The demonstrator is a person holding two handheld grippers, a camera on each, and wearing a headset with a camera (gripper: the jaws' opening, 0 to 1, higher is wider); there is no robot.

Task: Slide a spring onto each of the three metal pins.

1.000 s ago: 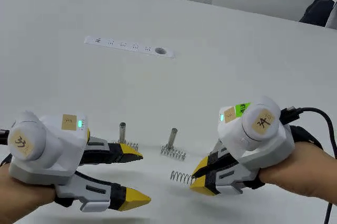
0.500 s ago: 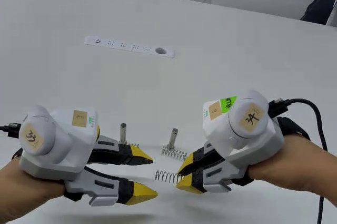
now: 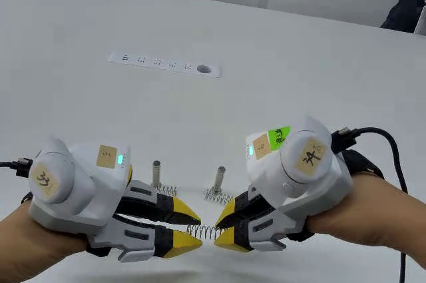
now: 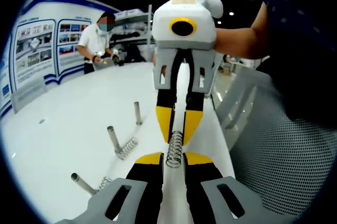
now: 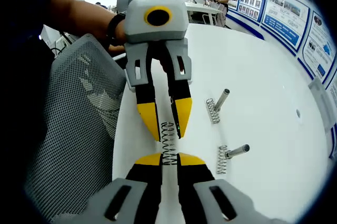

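I have the coiled steel-wire spring (image 3: 203, 232) at 6 o'clock in the head view, stretched level between my two tools. The right hand-held gripper (image 3: 225, 225) has its yellow-tipped jaws pinched together on the spring's right end. Its own view shows the coil (image 5: 168, 142) running straight out from between them toward 12 o'clock. The left hand-held gripper (image 3: 192, 228) faces it tip to tip with its jaws apart, one on each side of the spring's other end. I cannot tell whether they touch the wire.

From the spring, two short grey metal pins (image 3: 156, 173) stand upright on the white tabletop (image 3: 279, 76), one at 11 o'clock and one (image 3: 218, 180) at 12 o'clock. Loose wire springs (image 3: 216, 195) lie flat at their feet. In the left gripper view I count three pins in a row (image 4: 113, 138) at 9 o'clock of my jaws.

Farther out at 12 o'clock in the head view lies a long white power strip (image 3: 163, 62). A grey mesh chair back (image 5: 79, 108) sits at 9 o'clock in the right gripper view.
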